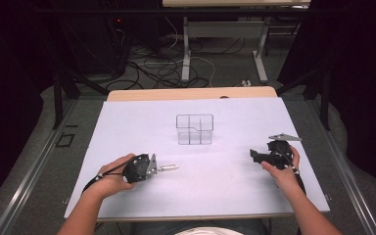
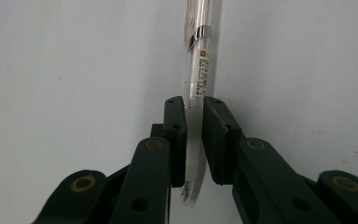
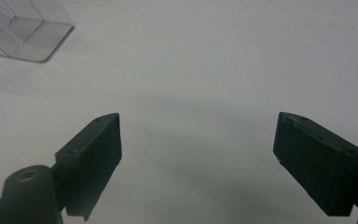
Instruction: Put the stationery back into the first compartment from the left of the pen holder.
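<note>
High view looks down on the table (image 1: 127,122); gripper views sit close above it.

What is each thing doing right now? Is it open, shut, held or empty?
Left gripper: jaws shut on the pen.
Pen: clear, held near its tip end, barrel sticking out past the jaws over the table.
Right gripper: jaws open wide, nothing between them.
Clear organizer box: upright on the white table, compartments look empty.

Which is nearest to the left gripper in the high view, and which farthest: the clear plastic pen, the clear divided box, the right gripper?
1. Clear plastic pen: clamped in the fingers of the left gripper, pointing right.
2. Clear divided box: mid-table, up and right.
3. Right gripper: far right side, fingers open.
</note>
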The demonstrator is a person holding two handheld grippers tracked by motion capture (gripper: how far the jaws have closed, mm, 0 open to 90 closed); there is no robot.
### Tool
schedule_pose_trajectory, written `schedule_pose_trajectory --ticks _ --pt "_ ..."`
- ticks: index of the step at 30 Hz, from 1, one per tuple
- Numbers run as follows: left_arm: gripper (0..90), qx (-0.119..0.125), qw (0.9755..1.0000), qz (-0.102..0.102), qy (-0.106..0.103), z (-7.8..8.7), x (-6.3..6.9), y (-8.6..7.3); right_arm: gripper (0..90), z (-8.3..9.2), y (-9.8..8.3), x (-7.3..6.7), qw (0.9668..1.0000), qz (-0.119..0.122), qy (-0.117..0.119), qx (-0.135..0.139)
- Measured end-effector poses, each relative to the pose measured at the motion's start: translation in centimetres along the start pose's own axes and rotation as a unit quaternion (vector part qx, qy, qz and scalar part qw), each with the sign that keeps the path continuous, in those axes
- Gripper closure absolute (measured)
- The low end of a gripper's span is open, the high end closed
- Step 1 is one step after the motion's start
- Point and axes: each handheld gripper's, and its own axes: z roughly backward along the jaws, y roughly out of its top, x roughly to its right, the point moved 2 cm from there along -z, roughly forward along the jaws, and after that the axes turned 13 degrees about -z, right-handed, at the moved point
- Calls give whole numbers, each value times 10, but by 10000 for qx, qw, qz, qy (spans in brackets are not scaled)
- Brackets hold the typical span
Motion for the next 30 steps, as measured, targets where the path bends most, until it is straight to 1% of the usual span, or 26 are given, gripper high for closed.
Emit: schedule_pose_trajectory --ticks 3,8,12,14,20,22,23,30 --pt "801 -9 10000 -1 -12 0 0 0 149 0 0 0 10000 11 -5 1" --pt "802 3 10000 59 -40 0 -1 0 150 0 0 0 10000 5 -7 -1" --pt "803 0 10000 56 -22 0 -1 0 149 0 0 0 10000 6 -7 -3" --pt "801 -16 10000 8 -33 0 -1 0 149 0 0 0 10000 0 -3 -12" --pt "793 -32 10000 35 -7 -1 -1 1 149 -1 -1 -1 10000 12 -8 -21" --pt "791 -53 10000 68 -16 -2 -2 0 149 -1 -1 -1 10000 10 -11 -22" --pt "776 -100 9999 81 -29 -3 -2 -1 149 -1 -1 0 10000 21 -9 -19" --pt "775 -70 9998 130 -108 -4 -3 -1 149 -1 -1 -1 10000 10 -17 -37"
